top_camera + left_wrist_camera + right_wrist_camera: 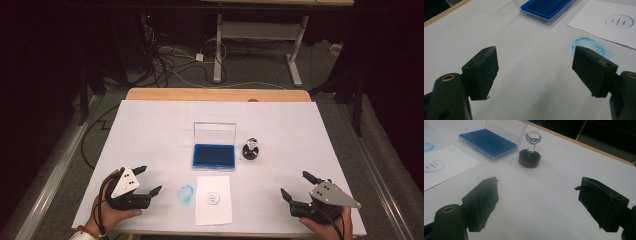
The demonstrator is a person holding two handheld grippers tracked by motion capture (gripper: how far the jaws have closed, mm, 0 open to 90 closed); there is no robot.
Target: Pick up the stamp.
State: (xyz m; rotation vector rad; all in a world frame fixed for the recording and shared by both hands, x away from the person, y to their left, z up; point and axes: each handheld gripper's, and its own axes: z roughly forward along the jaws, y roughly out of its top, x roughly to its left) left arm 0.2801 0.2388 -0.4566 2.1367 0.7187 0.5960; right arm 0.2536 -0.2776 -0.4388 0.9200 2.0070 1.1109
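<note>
**Both claws held open and empty at the near edge of the bench**

While nothing was gripped, the left claw (148, 181) and the right claw (295, 186) were held low near the bench's (150, 125) front edge, jaws spread wide. Between them a paper sheet (214, 200) bearing a round blue imprint was seen, a blue smudge (186, 194) just beside it. Farther back, the open ink pad (214, 156) was set, with the stamp (250, 148) upright near the pad's right side.

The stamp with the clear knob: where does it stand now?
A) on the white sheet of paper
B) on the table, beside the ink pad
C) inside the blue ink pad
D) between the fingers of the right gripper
B: the stamp stands upright on the table, just right of the open ink pad, apart from both grippers.
</note>
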